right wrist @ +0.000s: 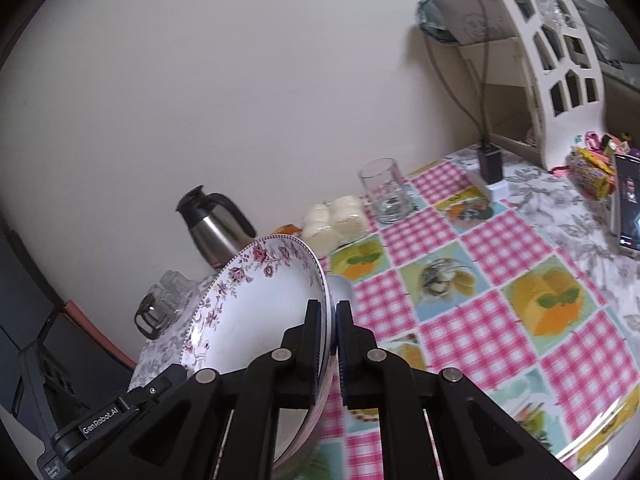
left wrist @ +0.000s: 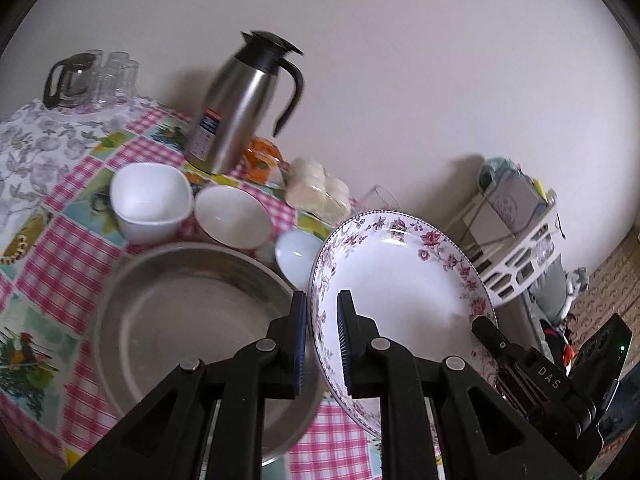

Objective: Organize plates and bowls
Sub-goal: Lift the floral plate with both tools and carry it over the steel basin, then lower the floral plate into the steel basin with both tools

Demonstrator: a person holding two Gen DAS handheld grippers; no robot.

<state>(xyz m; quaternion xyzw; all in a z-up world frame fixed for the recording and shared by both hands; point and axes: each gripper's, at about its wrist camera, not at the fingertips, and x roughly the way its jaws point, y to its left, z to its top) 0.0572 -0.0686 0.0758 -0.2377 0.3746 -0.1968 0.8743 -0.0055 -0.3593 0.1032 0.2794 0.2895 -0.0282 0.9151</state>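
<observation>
A white floral-rimmed plate (left wrist: 404, 276) is held tilted above the table by both grippers. My left gripper (left wrist: 322, 312) is shut on its left rim. My right gripper (right wrist: 329, 320) is shut on the opposite rim of the plate (right wrist: 260, 304); its fingertip (left wrist: 486, 330) shows in the left wrist view. Below left lies a large steel basin (left wrist: 180, 312). Behind it stand a square white bowl (left wrist: 150, 200), a round white bowl (left wrist: 232, 216) and a small pale blue bowl (left wrist: 296, 258).
A steel thermos jug (left wrist: 236, 108), a glass pot with glasses (left wrist: 88, 80) and a pack of white buns (left wrist: 316, 192) stand at the back. A glass tumbler (right wrist: 386, 190), a white rack (right wrist: 552, 52) and a phone (right wrist: 626, 204) are to the right on the checked tablecloth (right wrist: 500, 280).
</observation>
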